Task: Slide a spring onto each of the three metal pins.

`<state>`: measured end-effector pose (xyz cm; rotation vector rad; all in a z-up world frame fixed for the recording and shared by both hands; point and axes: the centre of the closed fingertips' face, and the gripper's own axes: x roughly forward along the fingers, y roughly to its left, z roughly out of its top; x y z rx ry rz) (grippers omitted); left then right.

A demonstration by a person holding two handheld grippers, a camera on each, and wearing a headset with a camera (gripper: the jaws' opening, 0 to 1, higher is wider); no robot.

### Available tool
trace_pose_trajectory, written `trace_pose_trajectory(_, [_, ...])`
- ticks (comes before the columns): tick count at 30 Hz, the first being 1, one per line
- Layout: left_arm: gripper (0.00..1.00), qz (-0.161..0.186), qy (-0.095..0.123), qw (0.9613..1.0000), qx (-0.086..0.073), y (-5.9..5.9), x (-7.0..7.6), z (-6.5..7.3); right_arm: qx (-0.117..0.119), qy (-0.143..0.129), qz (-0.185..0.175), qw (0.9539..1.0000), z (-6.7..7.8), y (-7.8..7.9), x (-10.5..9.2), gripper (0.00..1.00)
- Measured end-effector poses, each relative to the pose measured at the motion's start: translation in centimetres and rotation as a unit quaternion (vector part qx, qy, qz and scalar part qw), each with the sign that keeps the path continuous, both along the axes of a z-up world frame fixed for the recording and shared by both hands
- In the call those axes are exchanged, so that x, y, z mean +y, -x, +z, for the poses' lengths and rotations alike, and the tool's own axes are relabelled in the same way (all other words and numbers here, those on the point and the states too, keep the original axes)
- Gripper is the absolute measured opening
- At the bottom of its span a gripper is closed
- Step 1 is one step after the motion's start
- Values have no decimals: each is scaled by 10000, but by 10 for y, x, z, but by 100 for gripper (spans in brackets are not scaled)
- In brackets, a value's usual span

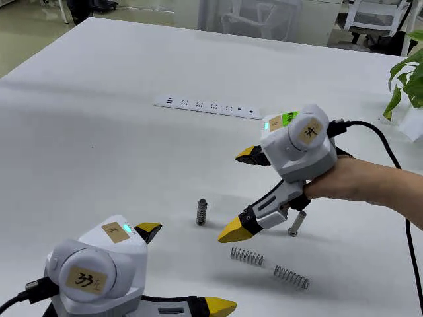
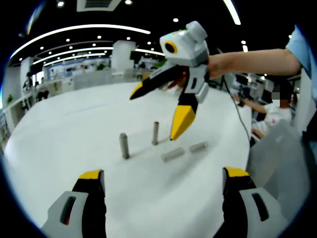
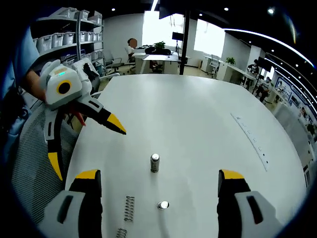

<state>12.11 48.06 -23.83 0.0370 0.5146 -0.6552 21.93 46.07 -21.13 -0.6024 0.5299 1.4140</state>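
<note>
A short metal pin with a spring around it (image 1: pixel 201 211) stands upright on the white table (image 1: pixel 99 132). To its right stands a bare pin (image 1: pixel 296 223), leaning in this view. Two loose springs (image 1: pixel 246 256) (image 1: pixel 291 277) lie flat in front of the pins. My right gripper (image 1: pixel 241 193) hovers open and empty just above and between the two pins. My left gripper (image 1: pixel 185 267) is open and empty near the front edge, left of the springs. In the right gripper view the sprung pin (image 3: pixel 155 162) and the bare pin (image 3: pixel 163 205) lie between the jaws. In the left gripper view, both pins (image 2: pixel 124 145) (image 2: pixel 155 133) stand ahead.
A white power strip (image 1: pixel 208 105) lies further back on the table. A green plant (image 1: pixel 406 79) stands at the right edge. A black cable (image 1: pixel 396 165) runs from the right gripper along the person's arm. Office chairs stand beyond the far edge.
</note>
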Motion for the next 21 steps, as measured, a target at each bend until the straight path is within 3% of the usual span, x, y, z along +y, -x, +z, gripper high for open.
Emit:
trace_pose_trajectory(5, [100, -88, -106, 9999, 30, 2, 1, -3, -27, -374, -403, 9985, 9, 0, -19, 99])
trace_pose_trajectory(12, [100, -197, -151, 9997, 57, 1, 2, -3, 27, -537, -1011, 9934, 10, 2, -61, 99])
trace_pose_trajectory(21, [100, -299, -257, 9992, 36, -4, 3, -1, 128, -455, -1396, 9891, -6, 20, -108, 99])
